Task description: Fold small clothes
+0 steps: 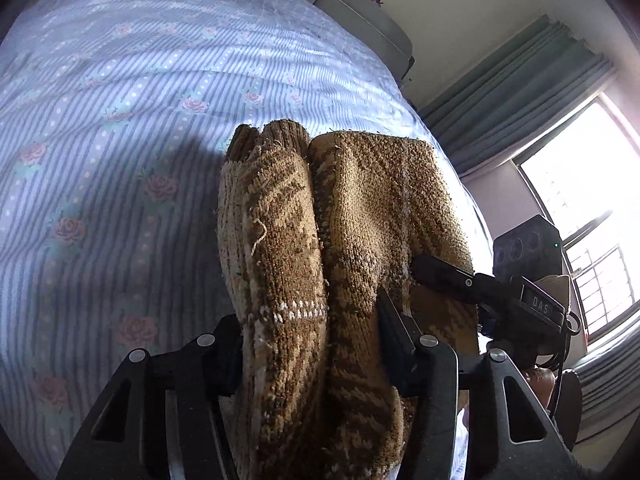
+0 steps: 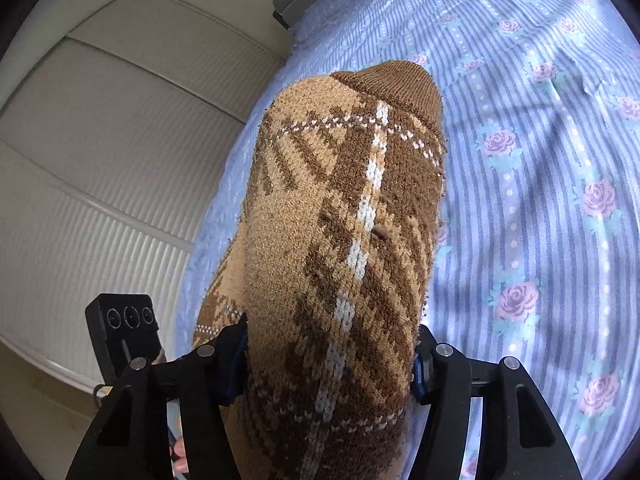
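A small brown and tan knitted garment (image 1: pixel 320 240) with white stitch lines hangs between both grippers above the bed. My left gripper (image 1: pixel 316 352) is shut on a bunched fold of it, and the cloth drapes forward over the fingers. My right gripper (image 2: pixel 330 356) is shut on another part of the same garment (image 2: pixel 344 216), whose dark ribbed cuff points away from me. The right gripper (image 1: pixel 480 284) also shows in the left wrist view, at the garment's right edge. The left gripper's body (image 2: pixel 124 332) shows at lower left in the right wrist view. Both sets of fingertips are hidden by the knit.
The bed sheet (image 1: pixel 120 120) is blue striped with pink roses and lies below the garment. A grey headboard (image 1: pixel 360 12) is at the far end. Green curtains (image 1: pixel 520 92) and a bright window (image 1: pixel 592 208) stand on the right. White wardrobe doors (image 2: pixel 100 140) are left of the bed.
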A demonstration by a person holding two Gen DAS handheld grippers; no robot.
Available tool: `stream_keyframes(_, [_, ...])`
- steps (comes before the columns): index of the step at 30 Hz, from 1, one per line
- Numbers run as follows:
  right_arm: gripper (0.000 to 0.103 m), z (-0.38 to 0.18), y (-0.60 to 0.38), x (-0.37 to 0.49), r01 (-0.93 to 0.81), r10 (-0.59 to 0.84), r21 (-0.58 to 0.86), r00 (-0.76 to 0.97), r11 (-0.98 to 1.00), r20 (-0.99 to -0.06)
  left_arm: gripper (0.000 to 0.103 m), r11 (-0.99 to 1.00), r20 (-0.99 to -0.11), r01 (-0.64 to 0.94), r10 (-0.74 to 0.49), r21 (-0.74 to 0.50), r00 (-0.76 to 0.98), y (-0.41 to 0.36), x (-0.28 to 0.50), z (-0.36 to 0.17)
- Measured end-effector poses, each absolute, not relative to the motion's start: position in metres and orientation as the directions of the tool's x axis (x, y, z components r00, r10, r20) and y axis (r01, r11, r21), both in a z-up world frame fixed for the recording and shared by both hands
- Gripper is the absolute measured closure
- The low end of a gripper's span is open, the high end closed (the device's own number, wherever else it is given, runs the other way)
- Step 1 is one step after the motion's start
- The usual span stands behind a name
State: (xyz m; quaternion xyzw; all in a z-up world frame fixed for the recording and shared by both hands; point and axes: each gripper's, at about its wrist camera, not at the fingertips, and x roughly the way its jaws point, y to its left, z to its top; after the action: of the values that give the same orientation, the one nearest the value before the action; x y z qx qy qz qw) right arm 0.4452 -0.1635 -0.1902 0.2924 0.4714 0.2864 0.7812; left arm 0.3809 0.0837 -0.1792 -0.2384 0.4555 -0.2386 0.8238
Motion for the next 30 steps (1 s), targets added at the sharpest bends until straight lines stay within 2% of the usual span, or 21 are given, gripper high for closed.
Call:
stream_keyframes(8, [0.042, -0.144, -0.128, 0.433, -0.208, 0.726, 0.72, 0.416, 0.662, -0.548, 0.05, 0.772, -0.612, 0.197, -0.608, -0.604, 0.506, 0.108, 0.363, -0.141])
stream_keyframes(14, [0.042, -0.107, -0.068, 0.429, -0.27, 0.749, 0.716, 0.413, 0.644, -0.518, 0.05, 0.791, -0.595, 0.191, -0.573, -0.581, 0.563, 0.164, 0.344, -0.105])
stream_keyframes(22, [0.042, -0.088, 0.076, 0.446, -0.369, 0.801, 0.715, 0.351, 0.594, -0.484, 0.05, 0.832, -0.594, 0.109, -0.474, -0.545, 0.65, 0.3, 0.321, -0.076])
stream_keyframes(30, [0.042, -0.1, 0.231, 0.46, -0.42, 0.844, 0.732, 0.277, 0.536, -0.459, 0.049, 0.869, -0.621, -0.014, -0.343, -0.495, 0.704, 0.444, 0.316, -0.085])
